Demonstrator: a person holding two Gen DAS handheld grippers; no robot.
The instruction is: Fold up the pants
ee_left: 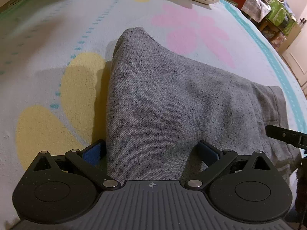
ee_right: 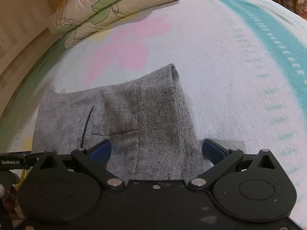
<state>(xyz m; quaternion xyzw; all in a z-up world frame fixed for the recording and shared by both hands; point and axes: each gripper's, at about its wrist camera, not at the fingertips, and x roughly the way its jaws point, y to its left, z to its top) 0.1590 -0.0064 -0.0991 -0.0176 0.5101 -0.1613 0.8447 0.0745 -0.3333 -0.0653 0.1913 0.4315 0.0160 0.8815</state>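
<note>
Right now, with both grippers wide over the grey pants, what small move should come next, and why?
Probably draw both grippers back off the pants. The left gripper and right gripper stand open, pads clear of the cloth, and the pants lie doubled over on the bed. Once clear, the hands can line up for another fold.
</note>
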